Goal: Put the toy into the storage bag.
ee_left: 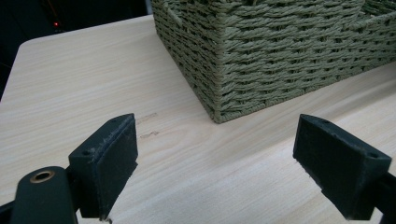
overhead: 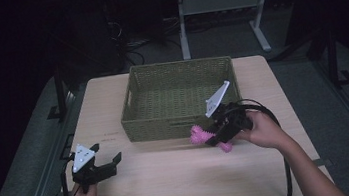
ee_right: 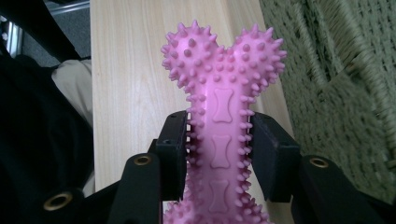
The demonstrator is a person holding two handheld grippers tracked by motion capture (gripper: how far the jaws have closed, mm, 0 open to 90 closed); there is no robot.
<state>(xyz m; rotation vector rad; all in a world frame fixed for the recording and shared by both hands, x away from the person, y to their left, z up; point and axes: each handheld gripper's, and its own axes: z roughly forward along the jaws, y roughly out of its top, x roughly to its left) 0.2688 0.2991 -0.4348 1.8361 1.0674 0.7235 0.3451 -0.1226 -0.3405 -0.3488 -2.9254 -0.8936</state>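
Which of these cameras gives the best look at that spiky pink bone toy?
The right gripper view: the pink bone toy stands close up between the right gripper jaws, spikes and embossed bone shapes clear. The high view shows it small, in front of the basket. The left gripper view looks at table and basket instead.

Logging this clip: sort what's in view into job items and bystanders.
In the job:
- pink spiky bone toy, clamped in the right gripper
- woven basket beside it

Standing by:
- left gripper, open over the table
- desk frame behind
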